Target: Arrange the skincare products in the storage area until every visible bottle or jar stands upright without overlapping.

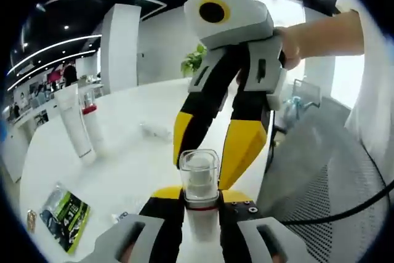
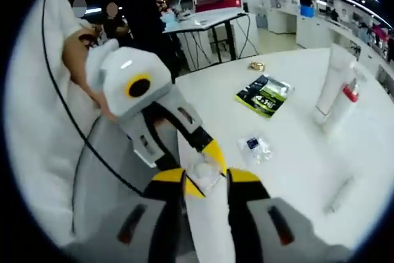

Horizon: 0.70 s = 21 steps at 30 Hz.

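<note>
While the left gripper (image 1: 202,214) clamps a clear-capped bottle (image 1: 199,180) upright above the white table (image 1: 135,152), cap pointing up, the right gripper (image 1: 209,152) closes around its cap; two tubes (image 1: 83,124) stand beyond.

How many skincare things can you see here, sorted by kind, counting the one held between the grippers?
Upright tubes on the table: 2, a tall white tube and a red-capped tube
Bottles held between the grippers: 1, a clear-capped bottle
Flat green packets: 1, green packet
Small clear sachets: 1, clear sachet
Total: 5
</note>
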### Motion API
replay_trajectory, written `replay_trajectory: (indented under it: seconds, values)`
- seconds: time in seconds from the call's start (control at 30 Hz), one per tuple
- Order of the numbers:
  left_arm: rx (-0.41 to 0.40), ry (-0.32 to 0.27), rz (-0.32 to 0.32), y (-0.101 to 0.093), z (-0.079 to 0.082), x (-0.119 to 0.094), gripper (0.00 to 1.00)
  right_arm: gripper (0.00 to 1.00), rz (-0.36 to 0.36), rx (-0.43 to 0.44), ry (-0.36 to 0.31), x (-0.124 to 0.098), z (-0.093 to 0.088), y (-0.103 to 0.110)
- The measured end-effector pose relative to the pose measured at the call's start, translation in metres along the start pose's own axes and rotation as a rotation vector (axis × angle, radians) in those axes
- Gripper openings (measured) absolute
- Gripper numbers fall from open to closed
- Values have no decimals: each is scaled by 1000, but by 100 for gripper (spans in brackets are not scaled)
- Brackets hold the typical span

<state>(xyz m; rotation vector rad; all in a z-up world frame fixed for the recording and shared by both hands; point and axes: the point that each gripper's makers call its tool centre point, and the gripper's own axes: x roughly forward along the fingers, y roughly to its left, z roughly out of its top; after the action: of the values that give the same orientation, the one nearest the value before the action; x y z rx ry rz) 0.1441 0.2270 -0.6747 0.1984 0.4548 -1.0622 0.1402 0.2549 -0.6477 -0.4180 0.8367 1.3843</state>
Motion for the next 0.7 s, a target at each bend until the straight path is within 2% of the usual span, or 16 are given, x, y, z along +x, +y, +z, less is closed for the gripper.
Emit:
replay_trajectory:
  seconds: [0.1, 0.2, 0.4, 0.5, 0.63, 0.7]
  values:
    - [18, 4, -12, -3, 0, 1, 21, 24, 27, -21, 30, 3, -5, 5]
    - [19, 17, -13, -3, -2, 1, 21, 23, 16, -16, 32, 5, -5, 4]
    - [-15, -4, 15, 4, -1, 1, 22, 22, -23, 4, 21, 5, -1, -2]
    - [-83, -10, 39, 9, -1, -1, 22, 21, -48, 21, 13, 6, 1, -5]
    - [-110, -24, 70, 15, 1, -2, 22, 21, -69, 49, -2, 5, 5, -11]
    - [-167, -38, 97, 20, 3, -3, 24, 21, -88, 61, -11, 2, 8, -15]
